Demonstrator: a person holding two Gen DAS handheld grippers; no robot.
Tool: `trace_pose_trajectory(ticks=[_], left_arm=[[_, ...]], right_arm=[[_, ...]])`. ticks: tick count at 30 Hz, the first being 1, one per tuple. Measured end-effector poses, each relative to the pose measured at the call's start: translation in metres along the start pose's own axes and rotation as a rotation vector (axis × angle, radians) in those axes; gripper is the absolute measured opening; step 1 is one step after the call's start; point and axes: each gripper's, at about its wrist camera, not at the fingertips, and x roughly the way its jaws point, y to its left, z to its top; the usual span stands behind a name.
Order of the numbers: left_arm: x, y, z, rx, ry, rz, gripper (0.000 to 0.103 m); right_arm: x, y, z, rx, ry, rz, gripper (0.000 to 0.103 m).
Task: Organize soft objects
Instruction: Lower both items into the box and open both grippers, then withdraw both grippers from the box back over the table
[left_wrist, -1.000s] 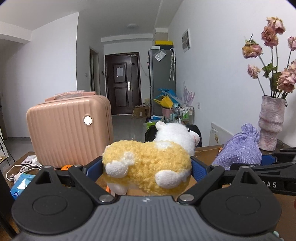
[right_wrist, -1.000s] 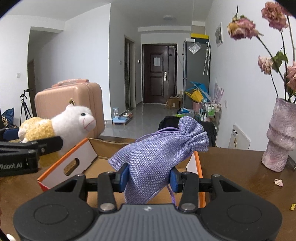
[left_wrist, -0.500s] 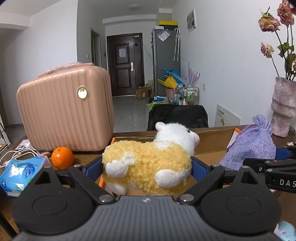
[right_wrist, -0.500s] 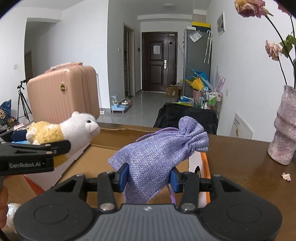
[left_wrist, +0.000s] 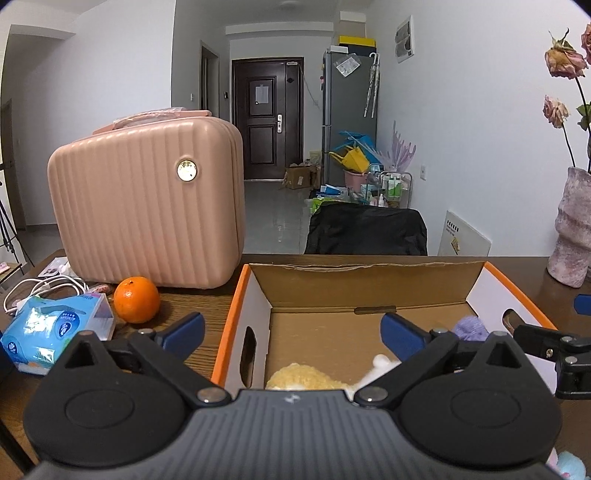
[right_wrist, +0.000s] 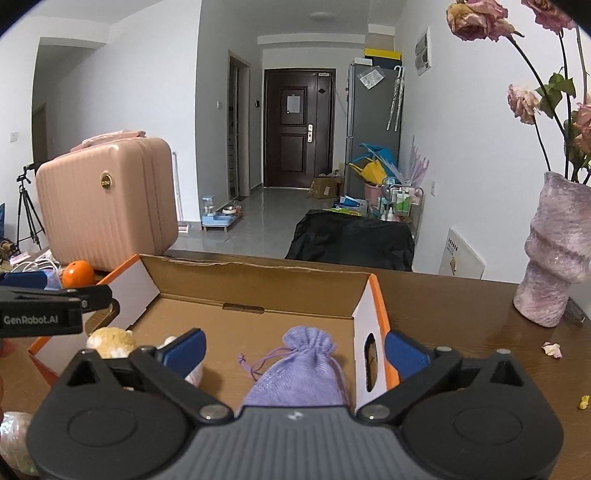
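Inside the cardboard box (right_wrist: 255, 325) the purple pouch (right_wrist: 301, 373) lies on the floor, seen whole only from the right wrist. Its neighbour, the yellow plush sheep (left_wrist: 303, 376), is mostly hidden in both views. Both the left claw (left_wrist: 291, 328) and the right claw (right_wrist: 293, 347) stand wide open, holding nothing. Only the left view shows the tissue pack (left_wrist: 55, 328) on the desk (left_wrist: 192, 299).

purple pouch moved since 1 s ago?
Yes. The purple pouch has dropped out of the right claw, now open, and lies on the floor of the cardboard box, no longer above its rim.
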Motion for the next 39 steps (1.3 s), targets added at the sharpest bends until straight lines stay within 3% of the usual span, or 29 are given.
trace_pose_trajectory(ticks=[15, 39], left_arm=[[-0.043, 0.004, 0.006, 0.007, -0.068, -0.021, 0.103], [-0.125, 0.004, -0.012, 0.052, -0.080, -0.041, 0.103]], right_arm=[[-0.036, 0.003, -0.003, -0.014, -0.062, -0.019, 0.103], [-0.113, 0.015, -0.026, -0.061, -0.098, -0.026, 0.103]])
